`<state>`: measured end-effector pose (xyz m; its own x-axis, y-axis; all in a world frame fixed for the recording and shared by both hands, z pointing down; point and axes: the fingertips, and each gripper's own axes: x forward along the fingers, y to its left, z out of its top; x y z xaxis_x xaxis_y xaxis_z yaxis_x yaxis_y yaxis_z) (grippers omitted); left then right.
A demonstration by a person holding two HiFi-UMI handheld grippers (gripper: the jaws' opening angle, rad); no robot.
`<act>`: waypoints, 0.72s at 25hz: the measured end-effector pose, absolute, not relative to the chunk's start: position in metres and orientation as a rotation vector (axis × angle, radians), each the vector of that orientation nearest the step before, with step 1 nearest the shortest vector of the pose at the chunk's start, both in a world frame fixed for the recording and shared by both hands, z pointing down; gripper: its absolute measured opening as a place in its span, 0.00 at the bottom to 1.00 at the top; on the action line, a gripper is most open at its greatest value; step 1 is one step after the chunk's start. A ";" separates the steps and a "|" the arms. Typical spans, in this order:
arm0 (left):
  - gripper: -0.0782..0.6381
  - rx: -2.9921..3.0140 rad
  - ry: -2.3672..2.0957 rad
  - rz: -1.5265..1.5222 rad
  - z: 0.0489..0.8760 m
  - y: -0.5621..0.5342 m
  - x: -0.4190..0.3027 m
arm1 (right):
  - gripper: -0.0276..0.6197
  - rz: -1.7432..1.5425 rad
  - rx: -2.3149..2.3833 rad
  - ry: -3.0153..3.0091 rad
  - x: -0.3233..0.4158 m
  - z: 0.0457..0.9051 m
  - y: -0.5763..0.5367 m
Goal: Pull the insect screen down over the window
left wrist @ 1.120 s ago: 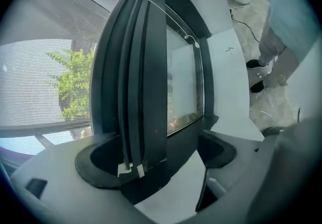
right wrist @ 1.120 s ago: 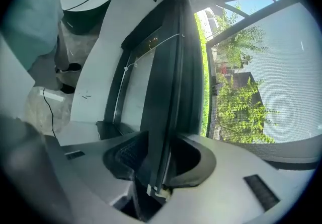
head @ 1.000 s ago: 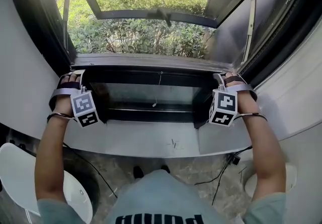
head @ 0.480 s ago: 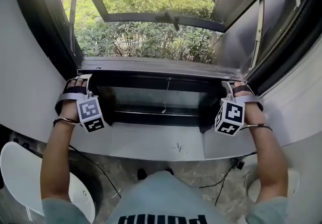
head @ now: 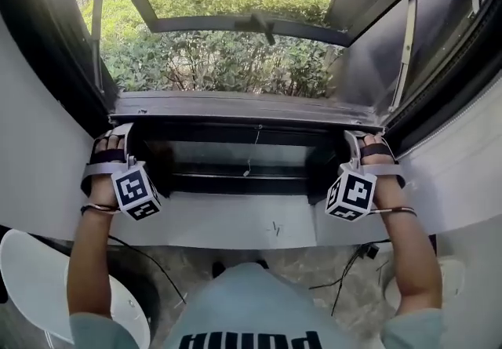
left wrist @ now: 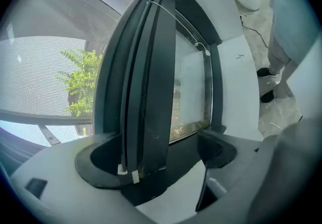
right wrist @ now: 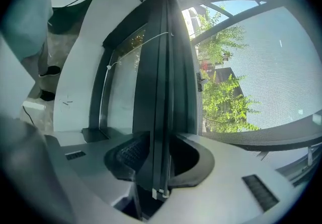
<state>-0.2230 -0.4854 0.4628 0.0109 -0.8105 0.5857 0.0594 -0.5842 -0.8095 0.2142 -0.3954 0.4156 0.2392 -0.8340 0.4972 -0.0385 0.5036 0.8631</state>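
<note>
The insect screen's grey pull bar (head: 235,108) spans the window low down, with mesh (left wrist: 45,67) above it and a thin cord (head: 251,153) hanging from its middle. My left gripper (head: 118,136) is at the bar's left end. In the left gripper view the dark bar (left wrist: 146,92) lies between my jaws (left wrist: 161,155), against one pad, and the other pad (left wrist: 219,147) stands apart. My right gripper (head: 354,139) is at the right end. Its jaws (right wrist: 161,155) are closing, and both pads touch the bar (right wrist: 161,92).
Below the bar lie a dark lower frame and a white sill (head: 235,218). The outer sash (head: 251,24) is swung open over green bushes. A white seat (head: 31,277) stands at floor level on the left, and cables (head: 345,270) lie on the right.
The pull bar and both grippers have come down a little toward the lower frame. The view has shifted slightly.
</note>
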 end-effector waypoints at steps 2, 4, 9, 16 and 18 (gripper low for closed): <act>0.75 -1.591 0.784 -1.671 0.465 -0.482 -0.225 | 0.24 -0.676 0.932 -1.195 0.214 0.418 -0.393; 0.75 -1.574 0.783 -1.664 0.465 -0.482 -0.224 | 0.24 -0.686 0.968 -1.171 0.215 0.419 -0.392; 0.75 -1.590 0.798 -1.611 0.463 -0.485 -0.224 | 0.23 -0.725 1.089 -1.165 0.214 0.418 -0.395; 0.75 -1.585 0.867 -1.548 0.463 -0.486 -0.221 | 0.21 -0.751 1.202 -1.209 0.212 0.415 -0.401; 0.76 -1.580 0.909 -1.522 0.464 -0.488 -0.221 | 0.17 -0.747 1.211 -1.222 0.212 0.416 -0.405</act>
